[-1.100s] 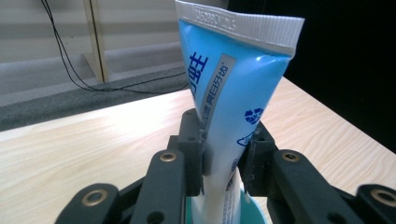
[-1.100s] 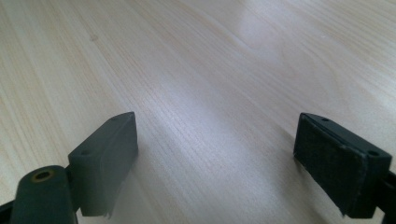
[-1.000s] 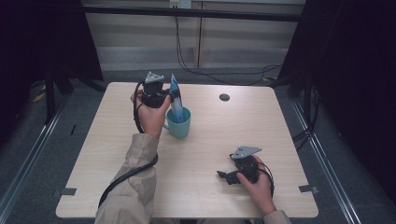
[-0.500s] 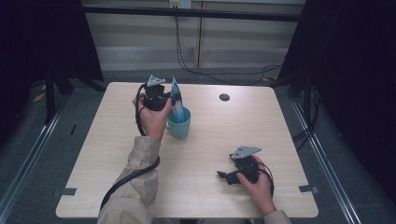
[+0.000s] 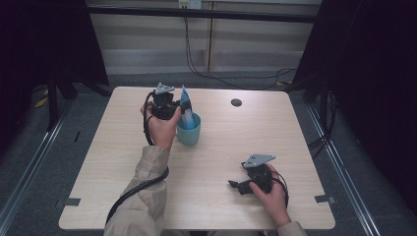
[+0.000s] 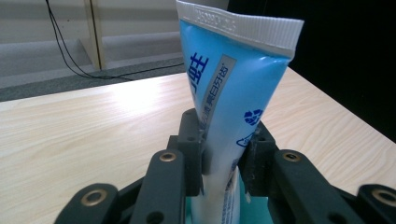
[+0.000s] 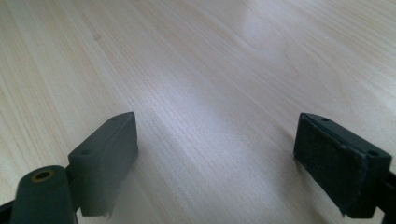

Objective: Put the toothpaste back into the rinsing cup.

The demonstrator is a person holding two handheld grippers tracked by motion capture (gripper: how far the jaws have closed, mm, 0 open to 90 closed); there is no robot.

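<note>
Toward the far left part of the table (image 5: 211,196), a teal cup (image 5: 191,132) is seen standing upright, well in from the left edge and nearer the far edge than the near one. A blue toothpaste tube (image 6: 229,102) is held upright over it, crimped end up, its lower end hidden below the jaws in the left gripper view, where a sliver of teal is seen; from the high view it appears to reach into the cup. The tube is clamped by the left gripper (image 5: 164,104) about midway along its length, the two jaws pressed against its flat faces. Such a grip on the flat sides is judged to keep the soft tube from twisting, and the upright hold is judged to suit standing it in the cup. Whether the tube already rests on the cup's bottom cannot be told.

The gripper is placed just to the left of the cup as seen from above, level with the tube's middle, so the tube lies directly between its jaws and rises above them.

Near the near right corner, the right gripper (image 5: 246,184) is kept low over bare wood, its jaws spread wide with nothing between them, apparently kept clear of the work. A small dark disc (image 5: 236,103) lies by the far edge.
</note>
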